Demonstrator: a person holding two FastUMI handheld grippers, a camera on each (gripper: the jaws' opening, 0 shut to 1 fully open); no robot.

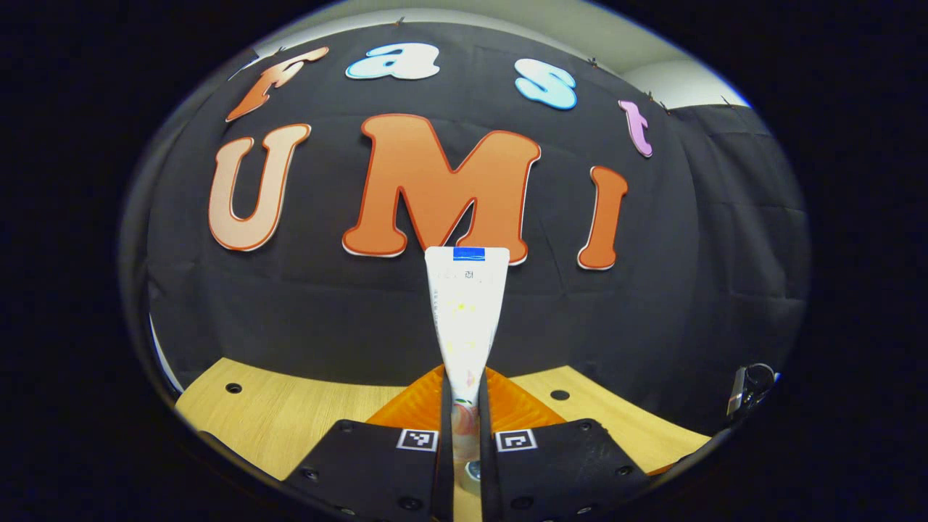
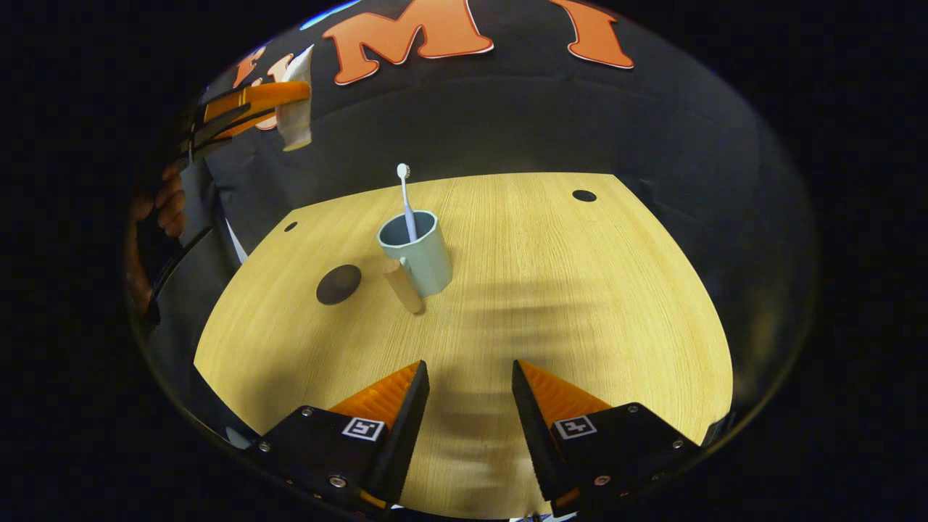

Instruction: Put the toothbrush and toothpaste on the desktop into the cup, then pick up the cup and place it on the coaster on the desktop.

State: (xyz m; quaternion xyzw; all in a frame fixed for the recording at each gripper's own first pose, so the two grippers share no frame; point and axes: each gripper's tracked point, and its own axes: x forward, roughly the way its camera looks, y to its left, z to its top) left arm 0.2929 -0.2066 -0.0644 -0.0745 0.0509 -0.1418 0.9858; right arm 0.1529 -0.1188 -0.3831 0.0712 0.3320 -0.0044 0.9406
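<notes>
Left gripper view: left hand-held gripper [image 1: 464, 435] clamped on the toothpaste [image 1: 465, 312], tube standing up between the two fingers, flat crimped end uppermost, raised clear of the bench [image 1: 275, 413].

Right gripper view, left to right: a hand [image 2: 168, 199] at the far left edge holding that same hand-held gripper aloft with the tube, above and well left of the cup. Dark round coaster [image 2: 338, 284] on the bench, near the cup's left side. Cup [image 2: 417, 250] upright mid-bench, a wooden handle slanting from it toward the coaster; toothbrush [image 2: 406, 199] already inside, head up. Right hand-held gripper [image 2: 470, 395] lower centre, fingers spread, holding nothing, well short of the cup.

Step in hand, by my reading: toothpaste carried toward the cup. Next calls for bringing the tube over the rim beside the brush, lowering, releasing; cup to coaster remains.
</notes>
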